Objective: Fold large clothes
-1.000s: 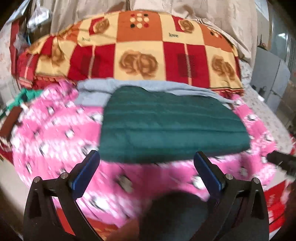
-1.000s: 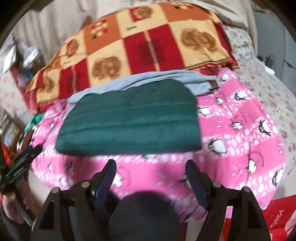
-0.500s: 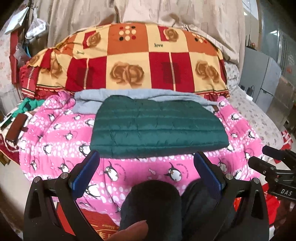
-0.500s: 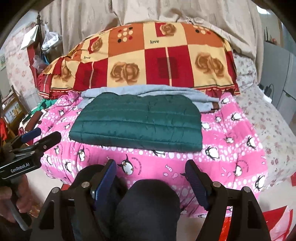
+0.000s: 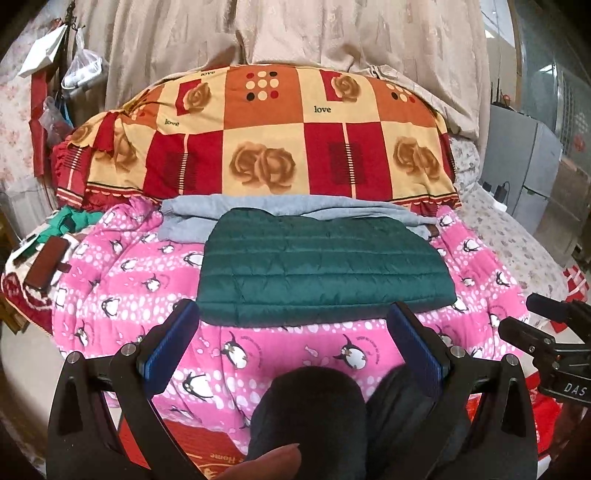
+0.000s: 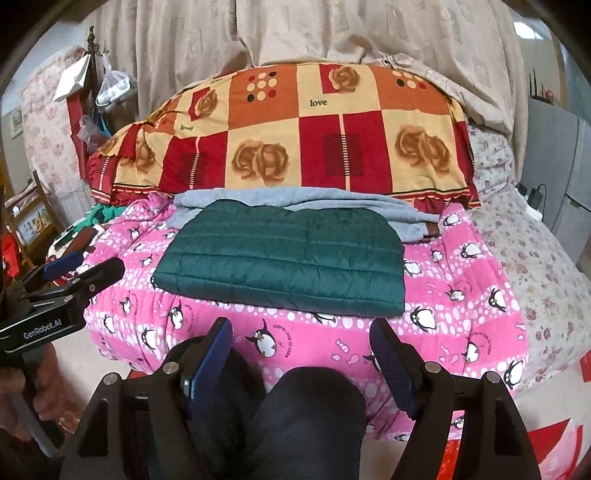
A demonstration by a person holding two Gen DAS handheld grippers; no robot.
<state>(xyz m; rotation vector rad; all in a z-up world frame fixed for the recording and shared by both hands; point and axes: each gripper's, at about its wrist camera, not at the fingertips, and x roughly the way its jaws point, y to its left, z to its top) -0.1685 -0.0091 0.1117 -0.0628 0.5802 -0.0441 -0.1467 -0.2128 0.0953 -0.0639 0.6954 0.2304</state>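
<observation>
A dark green quilted jacket (image 5: pixel 321 266) (image 6: pixel 284 262) lies folded into a flat rectangle on a pink penguin blanket (image 5: pixel 129 288) (image 6: pixel 461 295). Behind it, partly under it, lies a folded grey garment (image 5: pixel 258 210) (image 6: pixel 332 203). My left gripper (image 5: pixel 295 325) hangs in front of the jacket's near edge, open, with nothing between its blue pads. My right gripper (image 6: pixel 301 343) is also open and empty, a little short of the jacket. Each gripper shows at the edge of the other's view: the right gripper (image 5: pixel 532 317) and the left gripper (image 6: pixel 88 264).
A red, orange and cream patchwork quilt (image 5: pixel 266 147) is heaped behind the clothes, with a beige curtain (image 5: pixel 295 33) above. A person's dark-trousered knees (image 6: pixel 306 417) fill the foreground. A brown case (image 5: pixel 44 266) lies at left, a grey cabinet (image 5: pixel 524 173) at right.
Both grippers have drawn back and upward from the jacket, so more of the bed shows. The jacket lies unmoved. Both pairs of jaws stay as wide as before.
</observation>
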